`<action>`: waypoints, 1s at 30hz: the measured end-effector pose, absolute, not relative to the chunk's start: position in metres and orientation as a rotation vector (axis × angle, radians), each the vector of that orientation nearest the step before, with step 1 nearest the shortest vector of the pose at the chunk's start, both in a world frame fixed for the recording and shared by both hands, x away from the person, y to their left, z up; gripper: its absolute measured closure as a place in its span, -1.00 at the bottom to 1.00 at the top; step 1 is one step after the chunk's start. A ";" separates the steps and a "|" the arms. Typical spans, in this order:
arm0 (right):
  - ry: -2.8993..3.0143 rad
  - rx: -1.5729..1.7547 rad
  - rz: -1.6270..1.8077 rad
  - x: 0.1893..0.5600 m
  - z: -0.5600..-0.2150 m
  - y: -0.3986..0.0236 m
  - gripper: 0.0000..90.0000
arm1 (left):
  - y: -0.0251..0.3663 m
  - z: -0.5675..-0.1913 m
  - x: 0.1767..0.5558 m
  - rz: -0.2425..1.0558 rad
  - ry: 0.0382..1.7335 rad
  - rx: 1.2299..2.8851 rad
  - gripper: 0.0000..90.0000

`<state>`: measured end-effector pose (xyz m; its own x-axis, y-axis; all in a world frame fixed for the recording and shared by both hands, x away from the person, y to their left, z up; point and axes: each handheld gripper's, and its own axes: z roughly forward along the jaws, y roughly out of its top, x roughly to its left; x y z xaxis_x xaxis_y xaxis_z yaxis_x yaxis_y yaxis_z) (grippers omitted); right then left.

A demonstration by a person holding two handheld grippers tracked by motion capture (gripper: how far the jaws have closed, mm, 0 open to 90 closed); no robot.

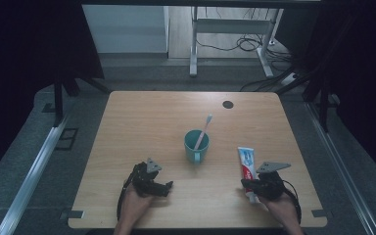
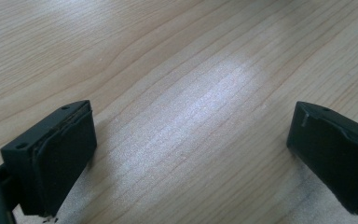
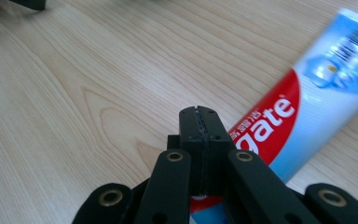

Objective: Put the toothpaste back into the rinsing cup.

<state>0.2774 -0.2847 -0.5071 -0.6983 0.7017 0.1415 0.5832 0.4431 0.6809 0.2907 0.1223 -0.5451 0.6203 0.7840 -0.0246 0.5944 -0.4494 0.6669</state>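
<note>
Nearest the camera in the right gripper view, the right gripper (image 3: pixel 199 122) has its 2 black jaws pressed flat together with nothing between them, and the toothpaste tube (image 3: pixel 279 126) lies on the wood just beside and partly beneath them. From the high view the same gripper (image 1: pixel 252 185) sits over the near end of the tube (image 1: pixel 246 161), which lies flat on the table (image 1: pixel 142 122) to the right of the teal cup (image 1: pixel 196 145). A toothbrush (image 1: pixel 204 129) stands tilted in that cup, head up. The left gripper (image 2: pixel 186 154) rests low over bare wood with its jaws spread wide and nothing held; it sits near the front edge, left of the cup (image 1: pixel 160 186). As I judge it, the work is at its start: the brush is in the cup, but the tube is not yet grasped or lifted, so taking hold of it and whatever follows remain to be done.
</note>
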 end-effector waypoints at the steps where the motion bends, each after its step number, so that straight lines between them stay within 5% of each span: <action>1: 2.526 1.139 1.092 0.277 -0.507 -0.286 0.98 | 0.122 -0.545 0.291 0.381 1.075 2.201 -0.97; 18: 2.495 1.219 1.025 0.275 -0.512 -0.313 0.91 | 0.122 -0.545 0.291 0.381 1.074 2.201 -0.97; 30: 2.485 1.224 0.981 0.277 -0.491 -0.312 0.36 | 0.122 -0.545 0.291 0.380 1.076 2.197 -0.97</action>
<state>0.2770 -0.3117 -0.4909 -0.6360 0.7645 0.1050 0.6303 0.4361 0.6423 0.2907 0.1223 -0.5451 0.6202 0.7840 -0.0250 0.5945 -0.4490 0.6671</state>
